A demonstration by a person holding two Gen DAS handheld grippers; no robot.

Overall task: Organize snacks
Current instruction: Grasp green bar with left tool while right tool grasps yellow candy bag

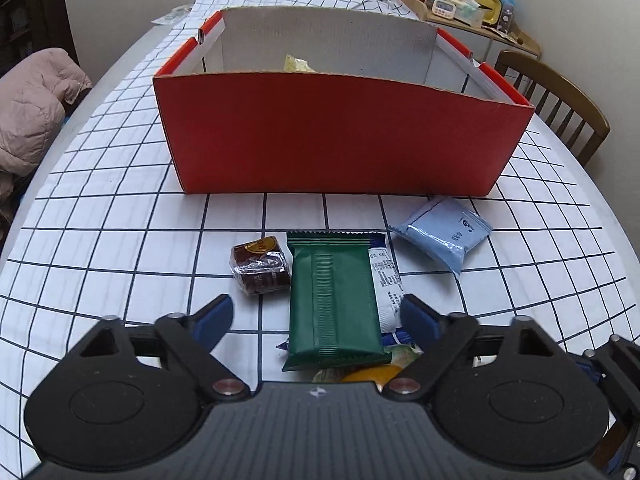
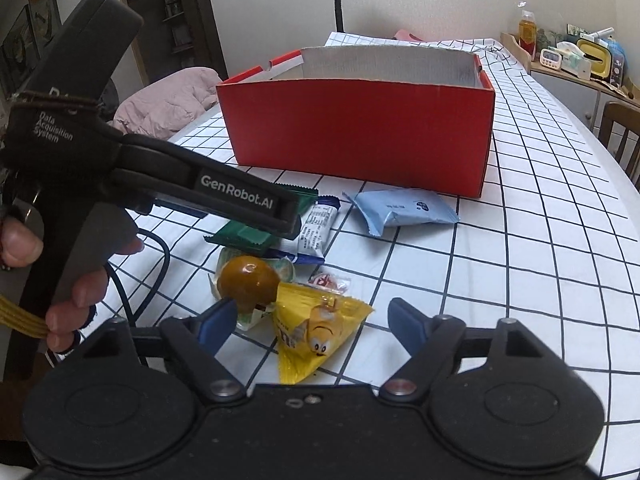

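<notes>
nearest, the right gripper [image 2: 308, 322] stands spread astride the yellow candy bag [image 2: 316, 330], pads not yet on it (probably lined up for a pinch). the left gripper [image 1: 316, 318] is likewise spread around the green wrapper [image 1: 334, 300], which lies on the white-and-blue packet [image 1: 386, 284]. beyond lie the brown chocolate [image 1: 260, 266] and the light blue packet [image 1: 442, 232], then the red box [image 1: 340, 132], open-topped to take them.

a grid-checked tablecloth [image 1: 120, 216] covers the table, bearing a red box [image 1: 332, 136] and scattered snack packets [image 1: 334, 300].
</notes>
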